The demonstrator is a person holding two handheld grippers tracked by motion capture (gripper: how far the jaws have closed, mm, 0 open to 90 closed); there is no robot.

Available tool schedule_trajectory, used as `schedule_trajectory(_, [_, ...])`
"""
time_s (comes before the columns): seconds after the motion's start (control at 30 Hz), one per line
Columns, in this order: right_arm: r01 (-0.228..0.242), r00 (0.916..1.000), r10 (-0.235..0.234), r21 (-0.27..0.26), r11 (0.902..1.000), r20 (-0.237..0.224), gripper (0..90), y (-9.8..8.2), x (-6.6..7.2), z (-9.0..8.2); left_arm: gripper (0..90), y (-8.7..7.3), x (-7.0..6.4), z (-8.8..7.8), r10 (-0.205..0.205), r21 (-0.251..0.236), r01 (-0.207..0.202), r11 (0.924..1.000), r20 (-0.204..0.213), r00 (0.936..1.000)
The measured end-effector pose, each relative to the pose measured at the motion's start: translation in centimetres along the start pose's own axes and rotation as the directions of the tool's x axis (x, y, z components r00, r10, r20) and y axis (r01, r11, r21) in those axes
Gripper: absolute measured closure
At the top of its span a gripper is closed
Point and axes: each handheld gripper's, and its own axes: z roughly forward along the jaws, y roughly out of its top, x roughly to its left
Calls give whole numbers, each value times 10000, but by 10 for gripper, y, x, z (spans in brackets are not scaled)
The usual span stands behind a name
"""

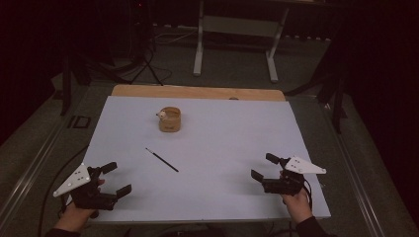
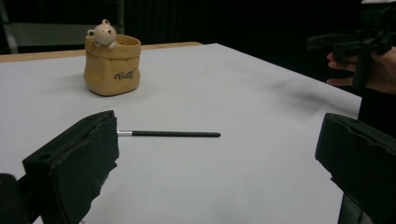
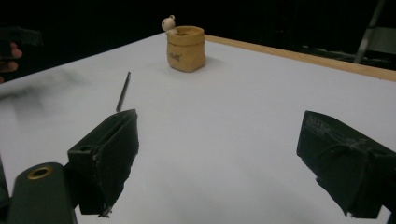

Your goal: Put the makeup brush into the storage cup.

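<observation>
The left gripper (image 1: 112,178) hovers over the near left corner of the bench (image 1: 237,128), jaws spread wide and empty. The right gripper (image 1: 263,167) hangs near the right edge, equally wide and empty. Between them, well apart from both, a thin black paintbrush (image 1: 162,160) lies flat on the white cover. Farther back stands a tan ceramic pot (image 1: 170,120) with a small figure on its rim. This looks like the approach; next, one gripper must reach the paintbrush and close low on it. Nothing blocks the way.
</observation>
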Motion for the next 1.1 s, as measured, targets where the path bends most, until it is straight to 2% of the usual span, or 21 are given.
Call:
schedule_trajectory(0.3, [51, 10000, -51, 8, 10000, -70, 120, 1, 1, -1, 0, 1, 0, -2, 73, 41, -72, 10000, -180, 9998])
schedule_trajectory(0.6, [120, 9999, -121, -32, 9999, -20, 120, 1, 2, -1, 0, 1, 0, -2, -100, -41, 100, 9999, -105, 9999])
schedule_trajectory(0.77, [112, 9999, -113, -45, 9999, -82, 120, 2, 2, -1, 0, 3, 1, -3, -118, 44, 117, 9999, 94, 9999])
schedule_trajectory(0.8, [94, 9999, -94, -67, 9999, -94, 120, 2, 2, -1, 0, 6, 3, -2, -389, 171, 385, 9991, 200, 9990])
schedule_trajectory(0.87, [120, 9999, -120, -62, 9999, -95, 120, 2, 3, -1, 0, 11, 3, -1, -205, 377, 198, 9991, 164, 9997])
schedule_trajectory(1.0, [124, 9998, -124, -3, 9999, -177, 120, 1, 3, 0, 0, 30, 5, 2, 19, 880, -59, 9961, 463, 9989])
schedule_trajectory(1.1, [133, 9997, -134, -12, 9999, -192, 120, 2, 3, 1, 0, 44, 10, 4, 208, 1143, -263, 9931, 488, 9986])
